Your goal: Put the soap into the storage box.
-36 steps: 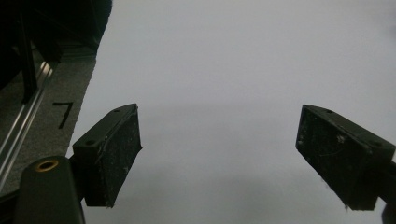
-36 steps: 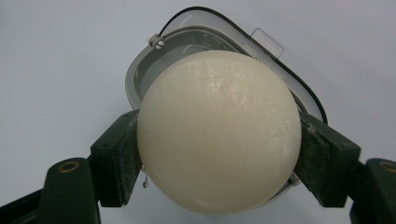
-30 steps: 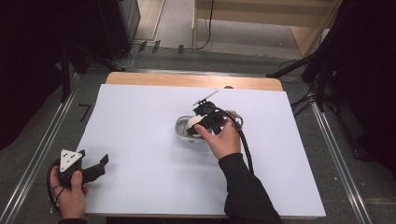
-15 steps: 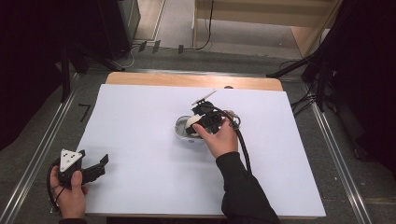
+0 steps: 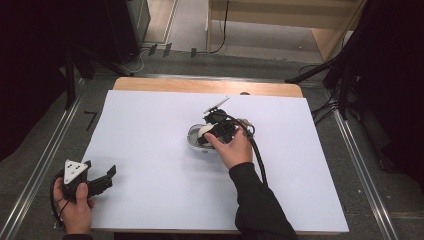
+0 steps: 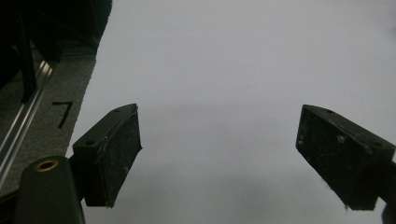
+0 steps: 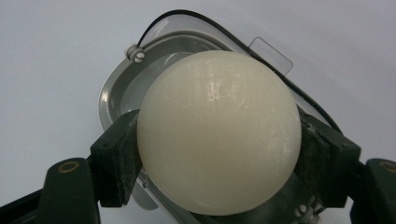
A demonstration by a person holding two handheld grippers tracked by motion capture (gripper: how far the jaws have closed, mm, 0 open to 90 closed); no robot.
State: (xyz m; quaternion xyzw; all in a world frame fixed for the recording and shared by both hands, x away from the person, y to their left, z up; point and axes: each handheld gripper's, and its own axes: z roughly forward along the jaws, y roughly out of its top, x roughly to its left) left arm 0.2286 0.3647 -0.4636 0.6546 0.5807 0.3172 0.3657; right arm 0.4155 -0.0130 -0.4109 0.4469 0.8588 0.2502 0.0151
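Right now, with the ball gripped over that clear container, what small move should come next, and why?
Probably lower it a little, then open. The right hand-held gripper is shut on the cream ball, which sits directly above the clear lidded container; I cannot tell whether the ball already rests inside. The left hand-held gripper is open over bare white table, so it isn't needed.

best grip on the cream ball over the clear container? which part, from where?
Across its widest middle, coming from above, as the right hand-held gripper does: the pads sit on opposite sides of the ball. It is smooth and round, so a grip off the middle would likely slip. The clear container lies under it, so top access looks freest.
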